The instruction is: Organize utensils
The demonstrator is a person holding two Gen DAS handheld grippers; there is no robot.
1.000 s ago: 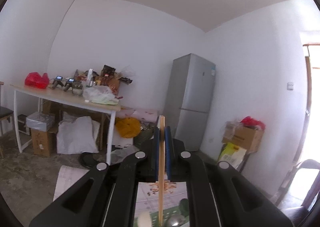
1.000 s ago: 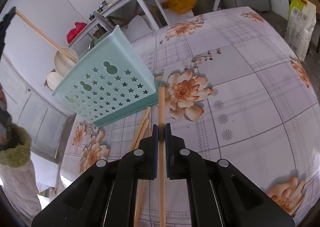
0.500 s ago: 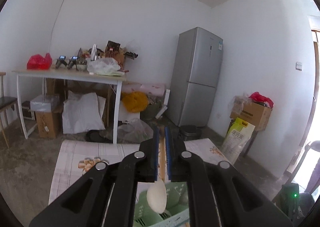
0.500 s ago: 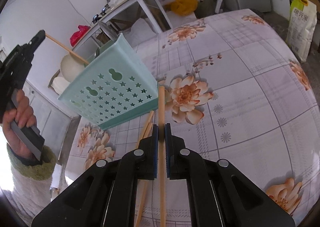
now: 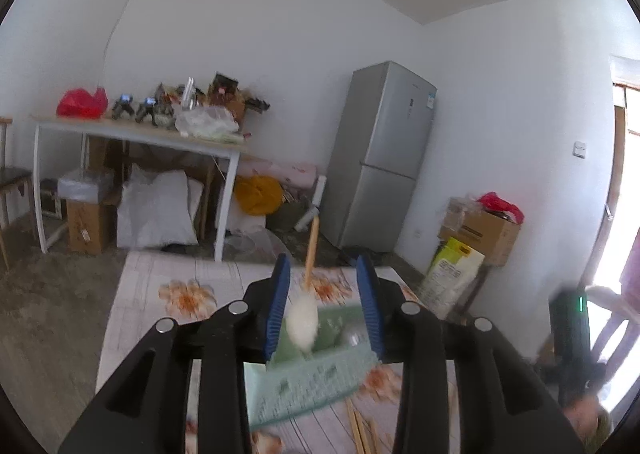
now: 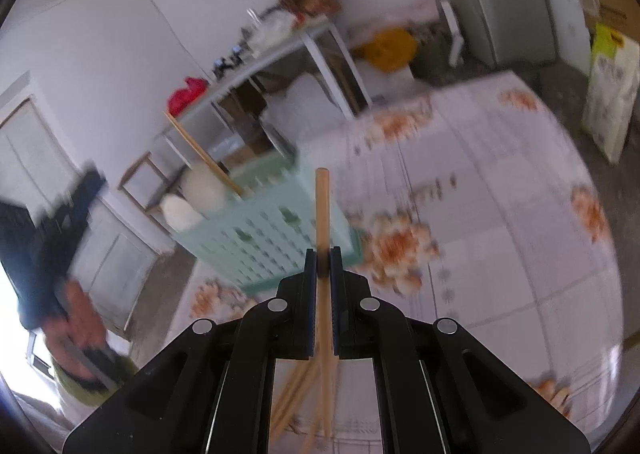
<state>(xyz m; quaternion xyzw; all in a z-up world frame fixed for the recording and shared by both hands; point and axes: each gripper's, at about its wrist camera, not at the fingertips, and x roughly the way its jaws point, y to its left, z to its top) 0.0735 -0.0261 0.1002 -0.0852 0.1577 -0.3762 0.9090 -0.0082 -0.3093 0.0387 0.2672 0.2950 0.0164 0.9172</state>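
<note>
1. Your left gripper [image 5: 325, 308] has its fingers spread wide, the white wooden-handled spoon [image 5: 303, 324] standing loose in the mint basket [image 5: 316, 378].
2. Your right gripper [image 6: 323, 268] pinches a chopstick [image 6: 322, 209] upright, presumably to drop it in; spares lie on the floral surface [image 6: 500, 221].

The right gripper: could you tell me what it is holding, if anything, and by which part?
The right gripper is shut on a wooden chopstick, pinched partway along its shaft, one end sticking out ahead of the pads.
</note>
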